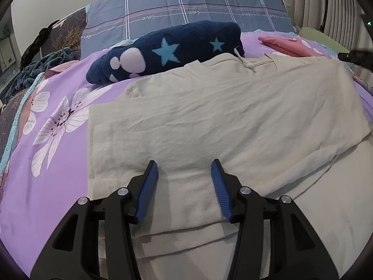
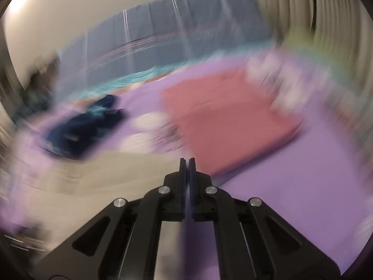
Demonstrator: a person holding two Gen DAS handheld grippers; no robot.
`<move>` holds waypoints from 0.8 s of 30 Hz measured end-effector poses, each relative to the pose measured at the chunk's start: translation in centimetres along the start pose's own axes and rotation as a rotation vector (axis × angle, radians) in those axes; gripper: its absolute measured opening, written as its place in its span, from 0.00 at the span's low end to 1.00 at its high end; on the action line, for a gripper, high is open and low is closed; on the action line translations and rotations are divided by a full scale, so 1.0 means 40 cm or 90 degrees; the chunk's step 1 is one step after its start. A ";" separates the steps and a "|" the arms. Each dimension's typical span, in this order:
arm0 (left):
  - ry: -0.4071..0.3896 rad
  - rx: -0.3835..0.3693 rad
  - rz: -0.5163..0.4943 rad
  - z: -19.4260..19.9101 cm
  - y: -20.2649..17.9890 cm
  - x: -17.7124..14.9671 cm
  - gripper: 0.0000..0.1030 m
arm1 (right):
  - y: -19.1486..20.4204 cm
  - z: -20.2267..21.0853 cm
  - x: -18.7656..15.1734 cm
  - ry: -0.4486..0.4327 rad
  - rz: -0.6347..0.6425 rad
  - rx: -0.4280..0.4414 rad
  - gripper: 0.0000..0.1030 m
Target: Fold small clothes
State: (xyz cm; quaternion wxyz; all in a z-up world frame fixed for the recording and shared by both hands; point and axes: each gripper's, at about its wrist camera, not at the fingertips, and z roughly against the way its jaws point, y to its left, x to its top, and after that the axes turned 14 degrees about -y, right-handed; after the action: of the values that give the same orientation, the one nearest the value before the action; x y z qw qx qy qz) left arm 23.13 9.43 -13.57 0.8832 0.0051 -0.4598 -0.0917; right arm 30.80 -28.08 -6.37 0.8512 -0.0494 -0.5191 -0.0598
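A beige garment (image 1: 209, 121) lies partly folded on the purple floral bedsheet (image 1: 46, 163), with one layer laid over another. My left gripper (image 1: 184, 170) is open just above its near folded edge, blue pads (image 1: 149, 186) apart and holding nothing. The right wrist view is heavily motion-blurred. In it my right gripper (image 2: 187, 163) has its fingers pressed together with nothing visible between them, over the beige garment's edge (image 2: 93, 175) and the sheet (image 2: 303, 198). The right gripper's dark tip (image 1: 356, 57) shows at the far right of the left wrist view.
A folded navy fleece with stars (image 1: 167, 51) lies behind the beige garment, also blurred in the right wrist view (image 2: 81, 130). A folded pink garment (image 1: 291, 45) lies at the back right (image 2: 228, 119). A plaid pillow (image 1: 186, 11) stands behind. Dark clothes (image 1: 35, 70) pile at left.
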 end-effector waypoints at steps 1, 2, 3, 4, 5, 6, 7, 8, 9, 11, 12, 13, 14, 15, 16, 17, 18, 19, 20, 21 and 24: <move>-0.001 -0.001 0.002 0.001 0.002 0.000 0.49 | 0.036 -0.027 -0.014 -0.015 0.130 -0.102 0.03; -0.002 -0.002 0.004 0.002 0.002 -0.001 0.49 | 0.048 -0.050 -0.031 0.000 0.191 -0.137 0.03; -0.003 -0.001 0.003 0.002 0.002 -0.001 0.49 | 0.041 -0.063 -0.049 0.034 0.191 -0.114 0.03; -0.003 0.001 0.001 0.002 0.000 -0.001 0.49 | 0.028 -0.048 -0.054 0.043 0.149 -0.066 0.03; -0.003 0.002 -0.001 0.002 -0.001 -0.001 0.49 | 0.017 -0.020 -0.057 0.043 0.103 -0.016 0.03; -0.002 0.002 -0.001 0.001 -0.001 -0.001 0.49 | 0.012 0.017 -0.061 0.040 0.066 0.034 0.08; -0.001 0.001 0.001 0.001 0.000 -0.001 0.49 | 0.021 0.081 -0.076 0.039 0.035 0.117 0.09; -0.001 -0.001 0.003 0.001 0.001 -0.001 0.49 | 0.033 0.115 -0.089 0.040 0.030 0.164 0.10; -0.001 -0.002 0.005 0.001 0.003 0.000 0.49 | 0.054 0.172 -0.122 0.046 0.046 0.226 0.18; -0.001 0.000 0.003 0.001 0.001 -0.001 0.49 | 0.096 0.224 -0.201 0.064 0.132 0.210 0.27; -0.002 0.002 0.000 0.001 -0.001 -0.001 0.49 | 0.106 0.224 -0.246 0.079 0.183 0.165 0.28; -0.001 0.004 -0.003 0.001 -0.004 0.000 0.49 | 0.109 0.212 -0.292 0.093 0.220 0.134 0.28; 0.000 0.005 -0.006 0.000 -0.005 0.000 0.49 | 0.099 0.211 -0.317 0.072 0.214 0.141 0.29; 0.000 0.006 -0.006 0.001 -0.005 0.001 0.49 | 0.090 0.209 -0.314 0.074 0.200 0.146 0.29; -0.001 0.004 -0.004 0.001 -0.003 0.002 0.49 | 0.086 0.204 -0.301 0.088 0.184 0.138 0.30; -0.003 0.001 0.002 0.005 0.000 0.002 0.49 | 0.090 0.195 -0.295 0.102 0.174 0.132 0.31; -0.003 -0.004 0.012 0.011 0.007 0.002 0.49 | 0.099 0.190 -0.301 0.101 0.187 0.121 0.31; -0.001 -0.017 0.039 0.028 0.021 -0.002 0.50 | 0.114 0.195 -0.307 0.088 0.211 0.108 0.31; 0.000 -0.027 0.058 0.047 0.031 -0.007 0.50 | 0.120 0.206 -0.307 0.075 0.229 0.100 0.31; -0.004 -0.043 0.079 0.077 0.044 -0.018 0.54 | 0.129 0.233 -0.306 0.063 0.235 0.097 0.31; -0.036 -0.072 0.082 0.214 0.079 -0.081 0.63 | 0.064 0.336 -0.287 0.031 0.150 0.139 0.36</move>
State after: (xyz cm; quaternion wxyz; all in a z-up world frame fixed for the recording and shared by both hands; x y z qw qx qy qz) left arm 14.87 13.72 -10.97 0.8728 -0.0774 -0.4781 -0.0605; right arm 14.19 -23.01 -10.50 0.8648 -0.0158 -0.4926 0.0957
